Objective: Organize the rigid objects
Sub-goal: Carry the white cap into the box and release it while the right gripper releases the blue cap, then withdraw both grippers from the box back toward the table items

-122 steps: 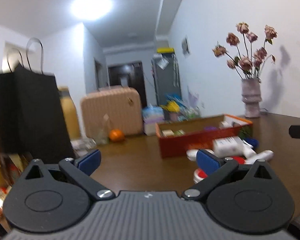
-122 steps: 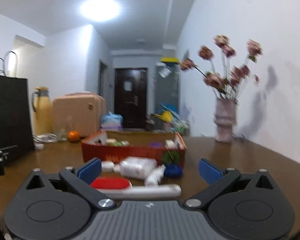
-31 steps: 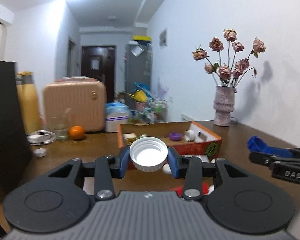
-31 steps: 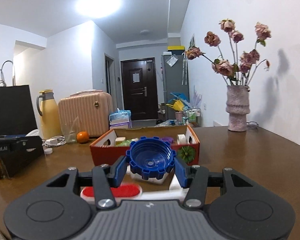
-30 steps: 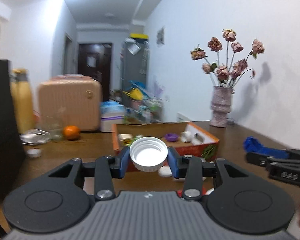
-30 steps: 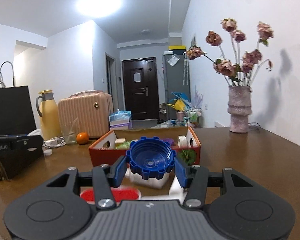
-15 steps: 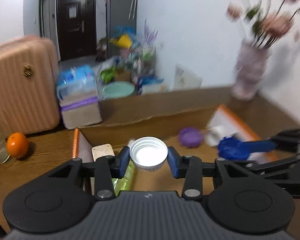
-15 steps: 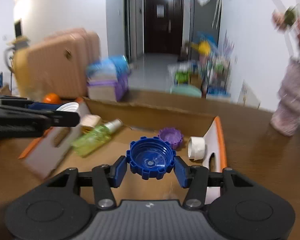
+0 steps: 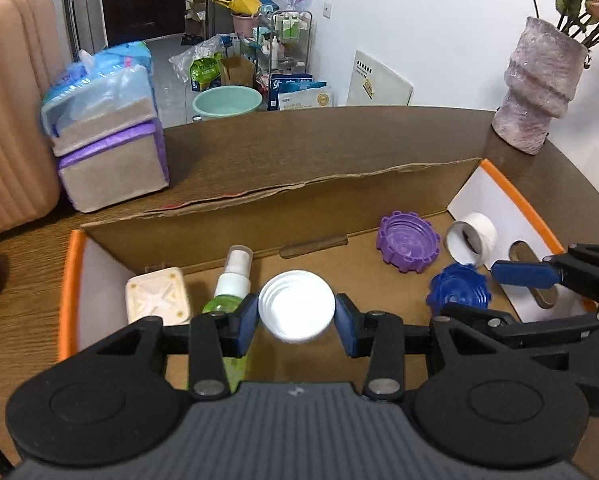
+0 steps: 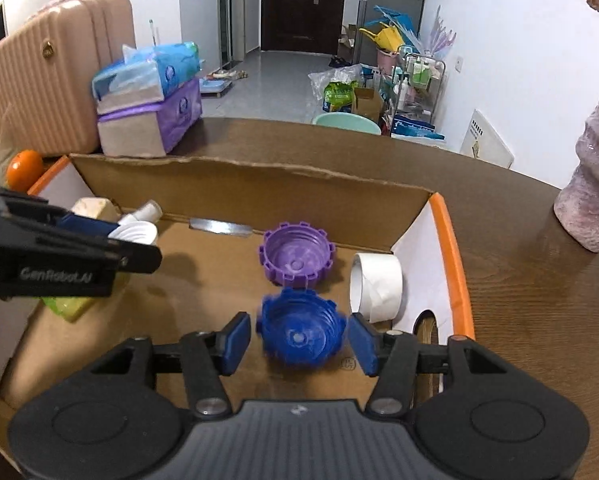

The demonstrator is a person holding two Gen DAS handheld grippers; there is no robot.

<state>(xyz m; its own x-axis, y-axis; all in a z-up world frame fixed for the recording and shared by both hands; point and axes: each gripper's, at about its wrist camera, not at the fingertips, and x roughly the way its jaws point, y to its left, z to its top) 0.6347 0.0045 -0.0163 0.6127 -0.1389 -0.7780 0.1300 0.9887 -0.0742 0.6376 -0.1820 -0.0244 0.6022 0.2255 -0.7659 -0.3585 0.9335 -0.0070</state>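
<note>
both grippers hang over the open cardboard box with orange-edged end flaps, which stands on the brown wooden table.

left gripper: the white cap sits between the blue pads, open side toward the camera. the left pad touches its rim; a thin gap shows at the right pad, so the jaws are slightly apart and whether they grip it cannot be told. the cap is blurred at its lower edge.

right gripper: the blue cap, open side up and motion-blurred, lies between the pads with a clear gap on both sides; the jaws stand apart and do not touch it. whether it rests on the box floor cannot be told.

box contents: purple cap just beyond the blue cap, near the far wall; white tape roll on its side just right of both, close to the right end flap. at the left end, a green spray bottle lies lengthwise, partly under the left gripper's left finger, with a cream square block just beside it against the left flap.

edges and room: bare box floor shows between the spray bottle and the two toothed caps. the far wall is torn along its top edge. outside the box: tissue packs and an orange beyond the far-left corner, a stone-textured vase well to the right.
</note>
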